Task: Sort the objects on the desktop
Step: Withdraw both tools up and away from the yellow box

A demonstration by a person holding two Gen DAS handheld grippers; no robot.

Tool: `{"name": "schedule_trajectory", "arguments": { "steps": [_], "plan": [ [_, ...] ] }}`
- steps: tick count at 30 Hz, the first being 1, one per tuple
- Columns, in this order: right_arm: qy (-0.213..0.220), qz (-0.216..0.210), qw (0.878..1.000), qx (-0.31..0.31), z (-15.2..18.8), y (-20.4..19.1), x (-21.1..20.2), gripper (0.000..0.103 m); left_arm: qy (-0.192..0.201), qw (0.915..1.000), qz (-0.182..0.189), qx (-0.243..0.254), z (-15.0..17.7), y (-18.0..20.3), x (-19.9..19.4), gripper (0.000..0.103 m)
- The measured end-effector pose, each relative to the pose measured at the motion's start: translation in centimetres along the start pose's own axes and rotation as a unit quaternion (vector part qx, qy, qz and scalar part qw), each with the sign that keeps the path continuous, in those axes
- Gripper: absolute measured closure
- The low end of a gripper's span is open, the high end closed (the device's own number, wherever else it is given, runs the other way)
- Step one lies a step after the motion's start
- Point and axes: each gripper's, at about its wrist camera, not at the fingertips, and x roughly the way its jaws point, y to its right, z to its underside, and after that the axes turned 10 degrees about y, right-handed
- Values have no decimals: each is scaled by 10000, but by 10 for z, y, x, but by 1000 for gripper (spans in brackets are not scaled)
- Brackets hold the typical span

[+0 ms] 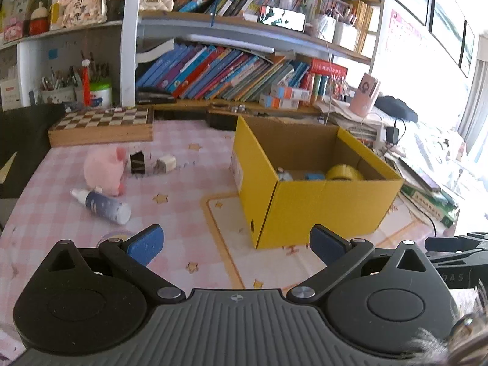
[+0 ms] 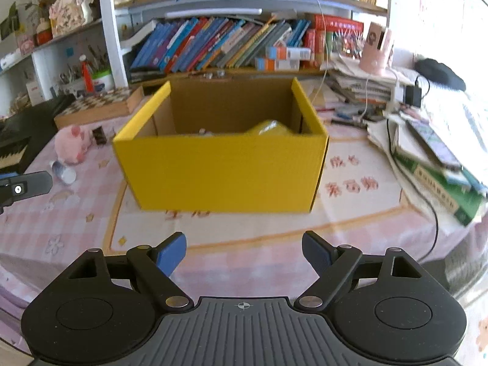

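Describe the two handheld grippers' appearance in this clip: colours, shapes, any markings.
The left gripper and right gripper look identical: black linkage arms with silver pivot pins, blue fingertip pads, rounded black side housings, and a ribbed grey body with a small crosshair mark. No cables or sleeves are visible.

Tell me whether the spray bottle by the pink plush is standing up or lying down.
Lying down: the spray bottle rests on its side on the tablecloth, just in front of the pink plush.

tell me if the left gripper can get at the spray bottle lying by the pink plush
Probably yes. The left gripper is open and empty, and the spray bottle lies on its side on bare tablecloth ahead and to its left. The pink plush sits just behind it, not in the path.
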Motion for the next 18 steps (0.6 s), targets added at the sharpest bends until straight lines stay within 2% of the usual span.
{"name": "schedule_trajectory", "arguments": {
  "steps": [18],
  "plan": [
    [-365,-94,9993,29,36,-52,-21,17,-381,9991,207,24,32,-23,-26,0]
  ]
}}
